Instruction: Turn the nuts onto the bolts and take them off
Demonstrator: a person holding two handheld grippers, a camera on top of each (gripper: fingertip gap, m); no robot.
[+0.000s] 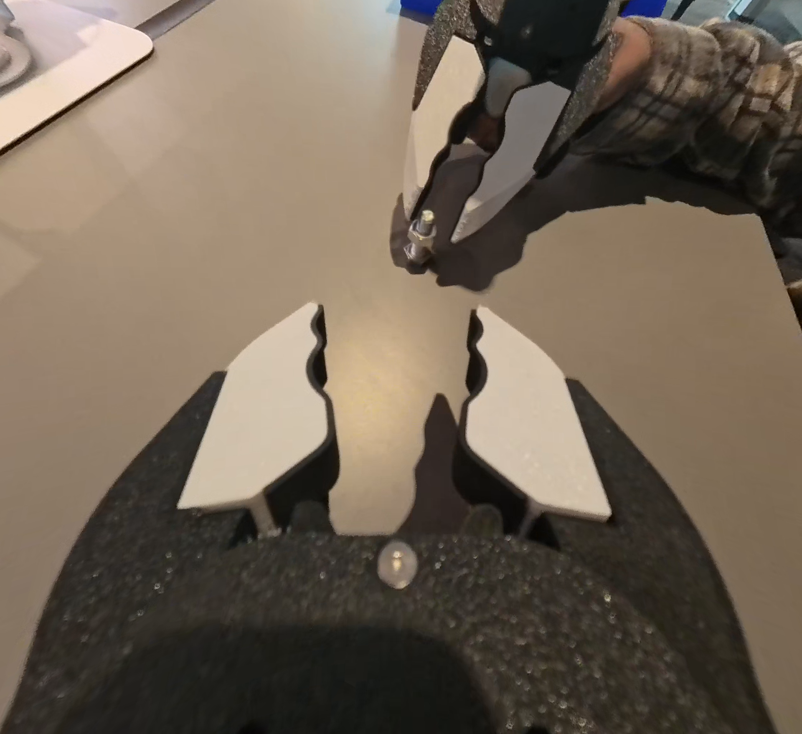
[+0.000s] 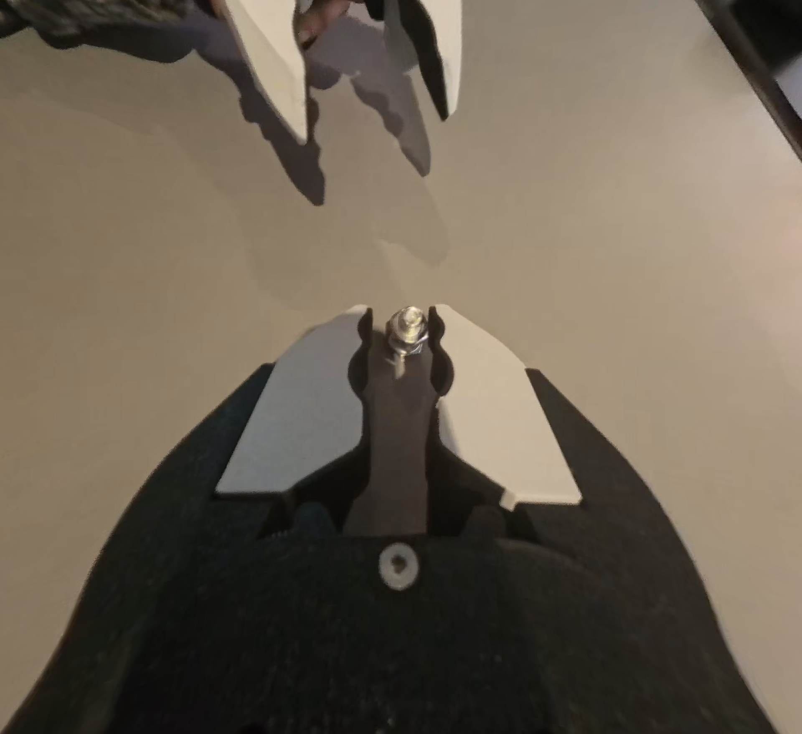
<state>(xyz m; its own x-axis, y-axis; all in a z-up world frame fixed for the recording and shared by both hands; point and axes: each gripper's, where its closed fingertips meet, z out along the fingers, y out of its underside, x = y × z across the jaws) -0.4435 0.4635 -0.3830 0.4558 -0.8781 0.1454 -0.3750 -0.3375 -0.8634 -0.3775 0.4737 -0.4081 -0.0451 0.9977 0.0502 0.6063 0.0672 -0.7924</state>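
The right gripper (image 2: 400, 314) straddles the bolt (image 1: 419, 238) at twelve o'clock, parted and not yet pinching — the nut (image 2: 405, 329) sits partway down the thread. The left gripper (image 1: 397, 309) hangs spread and empty. Unscrewing looks to be what's left.

Each gripper (image 1: 397, 314) has two white fingers (image 1: 269, 401) with wavy black inner pads, set in a rough, speckled black body with a pale round screw (image 1: 397, 563) at its centre. The person wears a camouflage-patterned sleeve (image 1: 716, 106) in browns and greys.
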